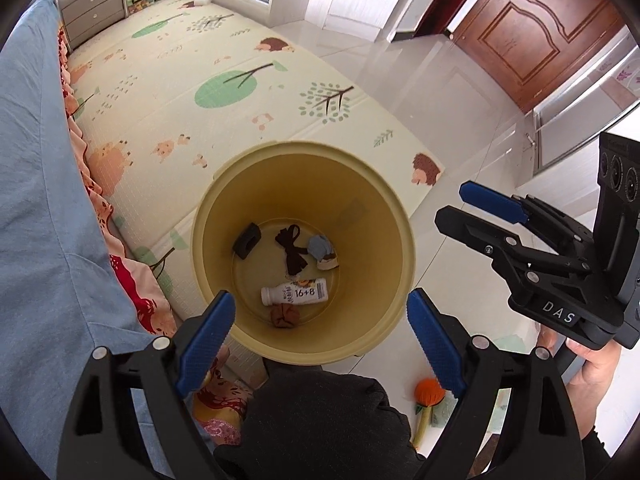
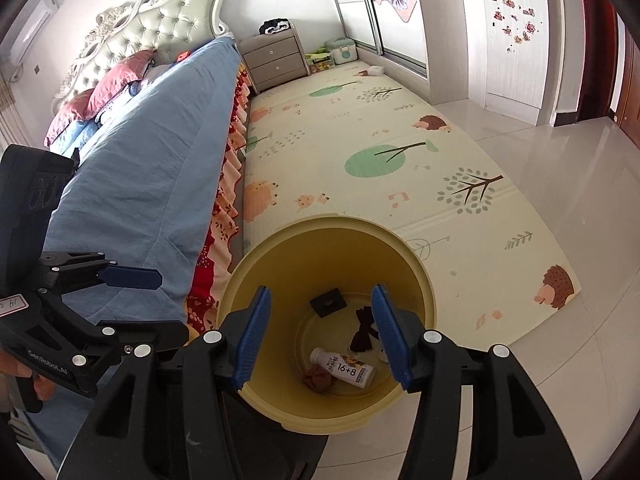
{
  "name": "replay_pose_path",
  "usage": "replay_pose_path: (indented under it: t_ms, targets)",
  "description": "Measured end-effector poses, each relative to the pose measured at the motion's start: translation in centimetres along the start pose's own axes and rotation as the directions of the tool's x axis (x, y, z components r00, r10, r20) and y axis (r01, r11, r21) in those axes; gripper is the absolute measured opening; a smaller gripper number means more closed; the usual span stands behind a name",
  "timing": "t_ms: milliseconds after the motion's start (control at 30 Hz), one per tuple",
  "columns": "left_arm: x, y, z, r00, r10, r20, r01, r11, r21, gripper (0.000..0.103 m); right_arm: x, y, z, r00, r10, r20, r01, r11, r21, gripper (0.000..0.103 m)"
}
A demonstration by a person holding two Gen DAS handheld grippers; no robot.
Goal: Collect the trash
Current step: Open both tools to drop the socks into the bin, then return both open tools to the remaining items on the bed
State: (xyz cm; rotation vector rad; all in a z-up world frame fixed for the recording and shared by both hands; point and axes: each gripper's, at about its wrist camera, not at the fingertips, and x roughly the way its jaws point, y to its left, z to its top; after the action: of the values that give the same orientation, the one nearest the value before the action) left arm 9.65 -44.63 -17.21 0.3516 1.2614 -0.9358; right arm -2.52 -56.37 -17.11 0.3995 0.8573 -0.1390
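Note:
A yellow waste bin stands on the floor by the bed, seen from above. At its bottom lie a white bottle marked 16+8, a brown crumpled wad, a black block, a dark brown strip and a blue-grey cloth piece. My left gripper hangs open over the bin's near rim, nothing between its fingers. My right gripper is open too, above the bin and the bottle, and holds nothing. Each gripper shows in the other's view: the right gripper, the left gripper.
A bed with a blue cover runs along the left. A patterned play mat lies beyond the bin, with glossy white tiles to the right. An orange toy lies near the person's dark-clothed knee. A grey nightstand stands at the far end.

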Motion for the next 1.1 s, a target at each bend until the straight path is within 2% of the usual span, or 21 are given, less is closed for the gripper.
replay_pose_path:
  t_ms: [200, 367, 467, 600, 733, 833, 967, 1100]
  targets:
    - [-3.7, 0.1, -0.7, 0.994, -0.025, 0.106, 0.026, 1.000, -0.007, 0.087, -1.6, 2.0, 0.9, 0.999, 0.020, 0.036, -0.019, 1.000, -0.024, 0.052]
    - [-8.4, 1.0, -2.3, 0.973, -0.045, 0.226, 0.050, 0.999, -0.019, 0.087, -3.2, 5.0, 1.9, 0.997, 0.044, 0.069, -0.038, 0.996, -0.080, 0.052]
    - [-11.4, 1.8, -3.8, 0.956, 0.003, 0.292, 0.002, 1.000, -0.017, 0.087, -3.9, 7.7, 2.5, 0.993, 0.078, 0.088, -0.066, 0.990, -0.126, 0.052]
    - [-15.6, 4.2, -6.8, 0.931, 0.066, 0.358, -0.046, 0.997, -0.064, 0.087, -4.3, 12.1, 3.3, 0.985, 0.141, 0.104, -0.118, 0.973, -0.200, 0.052]
    - [-19.9, 7.5, -10.3, 0.891, 0.171, 0.420, -0.123, 0.983, -0.139, 0.087, -3.9, 17.6, 3.8, 0.972, 0.213, 0.097, -0.179, 0.943, -0.280, 0.052]
    - [-22.9, 10.5, -13.3, 0.859, 0.252, 0.446, -0.172, 0.962, -0.213, 0.087, -3.7, 21.9, 3.8, 0.961, 0.264, 0.089, -0.220, 0.916, -0.335, 0.052]
    - [-26.4, 14.9, -17.2, 0.816, 0.354, 0.457, -0.214, 0.919, -0.330, 0.087, -3.5, 28.0, 3.8, 0.942, 0.326, 0.077, -0.270, 0.876, -0.400, 0.052]
    - [-29.5, 19.9, -21.0, 0.784, 0.428, 0.450, -0.233, 0.874, -0.426, 0.087, -2.8, 33.7, 3.5, 0.927, 0.372, 0.041, -0.314, 0.831, -0.459, 0.052]
